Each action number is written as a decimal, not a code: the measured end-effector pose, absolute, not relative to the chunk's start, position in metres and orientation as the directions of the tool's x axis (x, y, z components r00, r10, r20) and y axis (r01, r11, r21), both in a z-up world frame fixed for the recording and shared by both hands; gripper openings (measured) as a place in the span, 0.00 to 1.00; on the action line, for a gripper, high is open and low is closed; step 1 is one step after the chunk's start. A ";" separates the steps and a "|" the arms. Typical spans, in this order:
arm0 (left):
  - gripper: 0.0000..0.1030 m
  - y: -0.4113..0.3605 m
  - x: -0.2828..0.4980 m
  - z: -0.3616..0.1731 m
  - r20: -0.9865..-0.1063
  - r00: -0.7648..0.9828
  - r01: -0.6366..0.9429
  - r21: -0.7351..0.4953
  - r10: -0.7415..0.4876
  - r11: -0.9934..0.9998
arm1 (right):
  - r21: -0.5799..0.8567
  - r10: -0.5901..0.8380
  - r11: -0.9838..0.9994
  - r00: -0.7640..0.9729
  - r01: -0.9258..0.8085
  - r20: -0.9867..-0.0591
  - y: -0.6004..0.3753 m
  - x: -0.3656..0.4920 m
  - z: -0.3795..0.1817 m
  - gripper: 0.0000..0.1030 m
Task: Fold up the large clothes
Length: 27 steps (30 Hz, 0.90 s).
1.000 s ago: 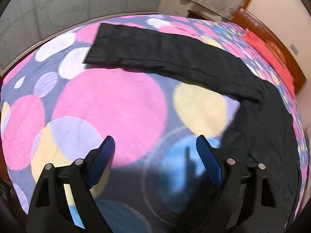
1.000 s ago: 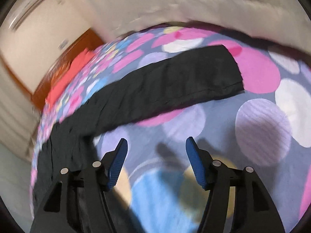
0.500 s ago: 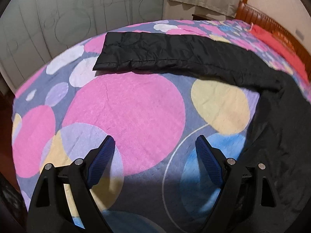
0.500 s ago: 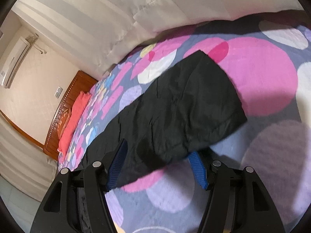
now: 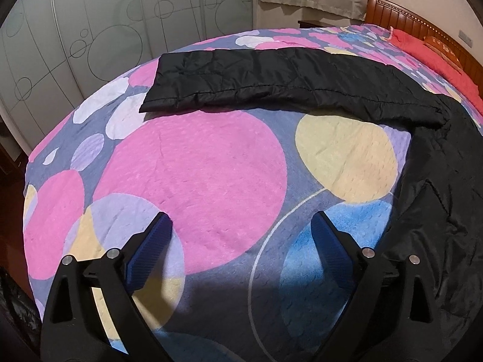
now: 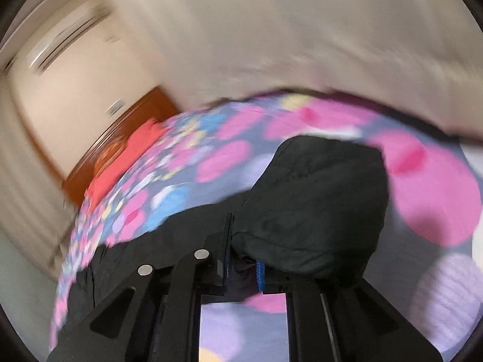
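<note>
Since prior frame, right gripper (image 6: 243, 267) has clamped the sleeve (image 6: 317, 211); left gripper (image 5: 238, 241) wide, idle. Risk: slick fabric slipping mid-swing.

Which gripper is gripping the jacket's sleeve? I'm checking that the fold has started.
The right gripper: it's shut on the black sleeve. The left gripper hangs open above the blanket.

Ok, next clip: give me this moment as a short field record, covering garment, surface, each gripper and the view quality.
garment: black padded garment, one sleeve stretched flat across the bed
surface: bedspread with coloured circles
left gripper: open, above the bedspread, holding nothing
right gripper: shut on the sleeve end, cloth bunched over the jaws
background: wooden headboard, red pillow
view quality: right wrist view motion-blurred
</note>
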<state>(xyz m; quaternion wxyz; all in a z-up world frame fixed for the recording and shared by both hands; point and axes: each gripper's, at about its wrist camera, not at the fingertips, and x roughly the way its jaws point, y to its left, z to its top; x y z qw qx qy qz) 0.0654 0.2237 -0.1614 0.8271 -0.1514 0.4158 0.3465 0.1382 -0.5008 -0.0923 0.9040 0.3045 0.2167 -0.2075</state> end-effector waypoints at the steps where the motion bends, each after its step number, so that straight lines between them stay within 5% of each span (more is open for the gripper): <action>1: 0.92 0.224 0.066 -0.162 -0.792 0.413 -0.699 0.040 0.449 0.714 | 0.422 -0.230 0.773 0.830 0.473 -0.509 -0.482 0.150 -0.082 0.12; 16: 0.96 0.224 0.070 -0.167 -0.783 0.426 -0.694 0.038 0.453 0.719 | 0.157 0.128 0.986 0.864 -0.058 -0.487 -0.191 0.285 -0.052 0.12; 24: 0.97 0.223 0.069 -0.168 -0.780 0.434 -0.692 0.032 0.452 0.721 | 0.052 0.205 0.973 0.736 -0.225 -0.645 -0.092 0.320 -0.118 0.13; 27: 0.98 0.222 0.069 -0.168 -0.779 0.433 -0.693 0.034 0.453 0.721 | -0.016 0.150 0.970 0.648 -0.243 -0.747 -0.075 0.332 -0.148 0.21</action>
